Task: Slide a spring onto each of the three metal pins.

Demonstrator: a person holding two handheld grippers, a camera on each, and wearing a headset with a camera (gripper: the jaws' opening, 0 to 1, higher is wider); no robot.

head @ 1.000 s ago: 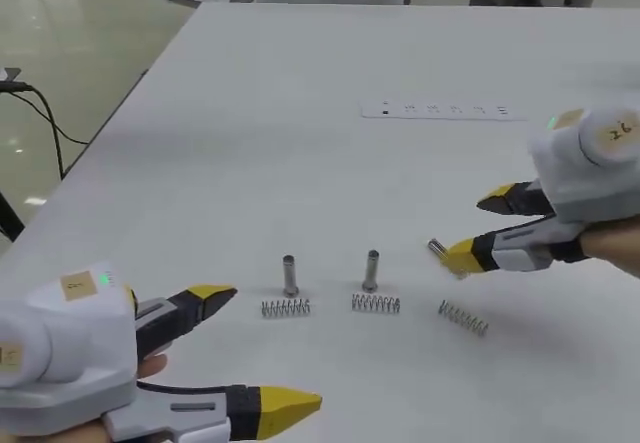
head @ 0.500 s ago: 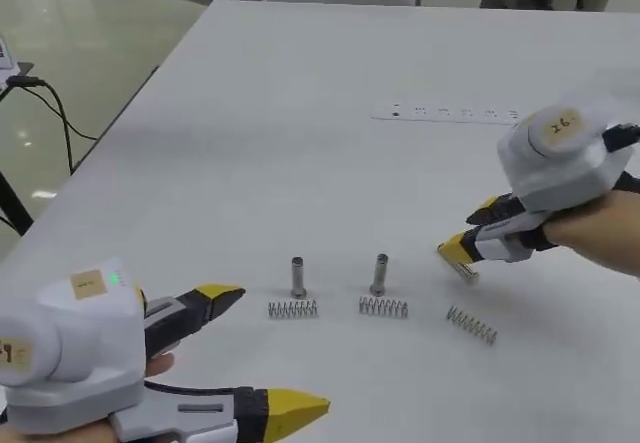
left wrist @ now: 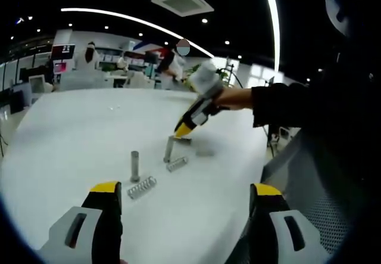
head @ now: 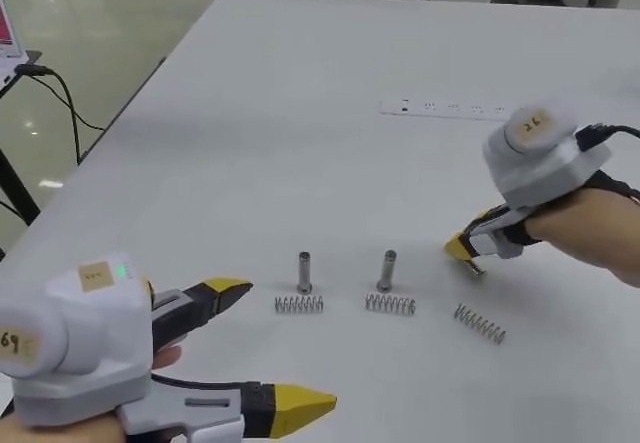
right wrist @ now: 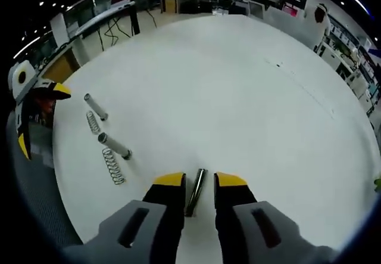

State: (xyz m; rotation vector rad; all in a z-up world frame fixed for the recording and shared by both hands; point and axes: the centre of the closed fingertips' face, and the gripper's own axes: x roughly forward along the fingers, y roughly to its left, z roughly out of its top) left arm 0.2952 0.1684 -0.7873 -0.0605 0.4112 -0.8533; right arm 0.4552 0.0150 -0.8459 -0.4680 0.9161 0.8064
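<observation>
Two metal pins [head: 304, 271] [head: 387, 269] stand upright on the white table [head: 300, 143]. A spring lies in front of each of them [head: 299, 304] [head: 390, 305], and a third spring [head: 480, 324] lies further right. The third pin [right wrist: 195, 191] lies flat on the table. My right gripper [head: 468, 251] straddles it, jaws drawn close, with a sliver of table still showing beside the pin. My left gripper [head: 270, 348] hovers wide open at the near left, nothing between its fingers [left wrist: 106, 204].
A white power strip [head: 455, 109] is set into the table behind the right gripper. The table's left edge [head: 120, 113] drops to a floor with cables. Chairs stand past the far end.
My right gripper's jaws have narrowed from wide open to close around the lying pin, tips lowered to the table. The left gripper has held its place.
</observation>
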